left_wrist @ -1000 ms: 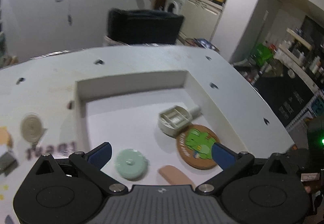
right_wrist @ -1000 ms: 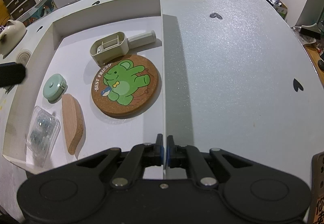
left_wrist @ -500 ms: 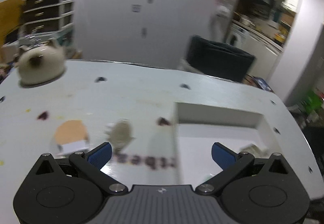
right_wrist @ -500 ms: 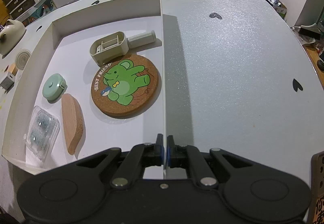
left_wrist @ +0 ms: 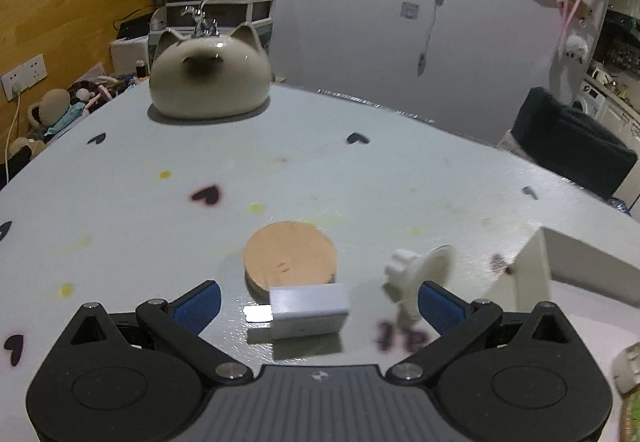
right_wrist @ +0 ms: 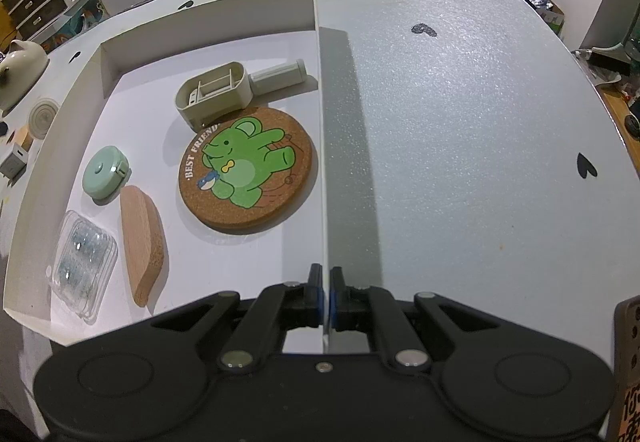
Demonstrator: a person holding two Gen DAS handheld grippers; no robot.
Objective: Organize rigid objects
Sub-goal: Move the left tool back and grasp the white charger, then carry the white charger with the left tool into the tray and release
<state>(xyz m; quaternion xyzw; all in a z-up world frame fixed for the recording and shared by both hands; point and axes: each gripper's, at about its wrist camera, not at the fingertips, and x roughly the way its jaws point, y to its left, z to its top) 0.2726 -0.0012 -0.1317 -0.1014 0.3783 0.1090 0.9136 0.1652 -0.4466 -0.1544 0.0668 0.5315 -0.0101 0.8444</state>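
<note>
While R gripper (right_wrist: 326, 296) pinches tray wall (right_wrist: 322, 162), centre wide-open, empty L gripper (left_wrist: 318, 302) over white block (left_wrist: 310, 310), then close squarely.

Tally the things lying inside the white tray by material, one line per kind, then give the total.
Cork or wood: 2, the elephant coaster and the plain wooden piece
Opaque plastic: 2, the beige scoop and the mint round case
Clear plastic: 1, the clear box
Total: 5

Dim, motion-blurred left view — sharper, brighter right, fisheye-bent edges.
</note>
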